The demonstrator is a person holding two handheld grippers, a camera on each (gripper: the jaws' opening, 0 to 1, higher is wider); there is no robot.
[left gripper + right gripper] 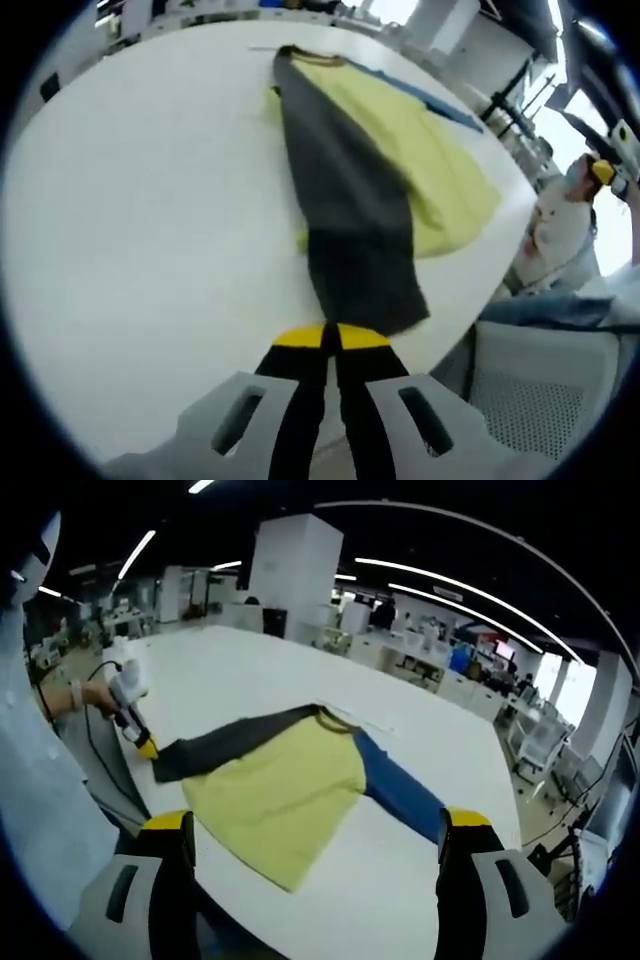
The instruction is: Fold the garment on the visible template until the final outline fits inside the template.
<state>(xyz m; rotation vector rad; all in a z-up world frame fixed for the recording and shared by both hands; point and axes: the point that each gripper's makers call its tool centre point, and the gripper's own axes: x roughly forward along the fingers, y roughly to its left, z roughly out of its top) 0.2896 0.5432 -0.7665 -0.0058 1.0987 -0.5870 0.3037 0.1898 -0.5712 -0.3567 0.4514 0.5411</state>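
Handling looks easy on weight: the garment (275,790) is a thin long-sleeved top, yellow body, one grey sleeve (350,230), one blue sleeve (400,795). Soft and limp, it will drape and drag rather than hold shape, so best taken at a cuff, hem corner or shoulder edge, lifted clear before carrying across.

Position: garment lies flat on the white surface (140,230), near the edge closest to the person, collar pointing away. No template outline can be made out on the surface from either view.

Left gripper (330,338): jaws together, and by the look of it pinched on the grey sleeve's cuff, which ends right at the yellow tips. In the right gripper view the left gripper (143,742) sits at that sleeve end, held in a hand (95,695).

Right gripper (315,830): jaws wide apart, holding nothing, hovering above the yellow body, blue sleeve just inside its right jaw.
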